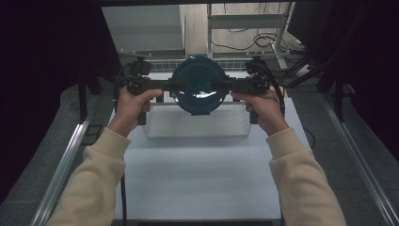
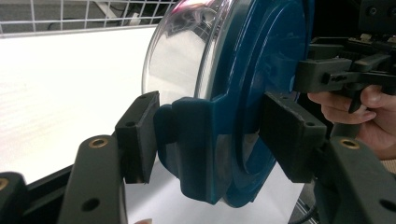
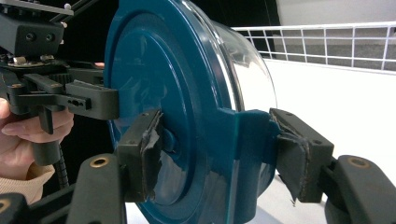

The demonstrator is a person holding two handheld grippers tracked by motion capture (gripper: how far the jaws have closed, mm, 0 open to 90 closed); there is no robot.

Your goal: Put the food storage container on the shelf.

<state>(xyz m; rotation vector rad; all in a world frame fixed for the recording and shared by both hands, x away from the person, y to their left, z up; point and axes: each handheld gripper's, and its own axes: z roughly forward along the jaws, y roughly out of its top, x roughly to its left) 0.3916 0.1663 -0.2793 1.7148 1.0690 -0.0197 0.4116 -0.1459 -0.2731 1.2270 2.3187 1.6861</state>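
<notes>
Cream sleeves (image 1: 94, 179) come in nearest, and both hands lift a round container with a dark teal lid (image 1: 196, 84) above the near part of the white table (image 1: 197, 174). Left gripper (image 1: 162, 87) is clamped on the lid's left tab and right gripper (image 1: 230, 85) on its right tab, each pair of jaws closed tight across the lid edge and the clear bowl (image 2: 180, 60) under it. Lifting looks done, I judge; left to do is setting it down, perhaps in the wire basket (image 1: 197, 123) directly beneath and beyond.
</notes>
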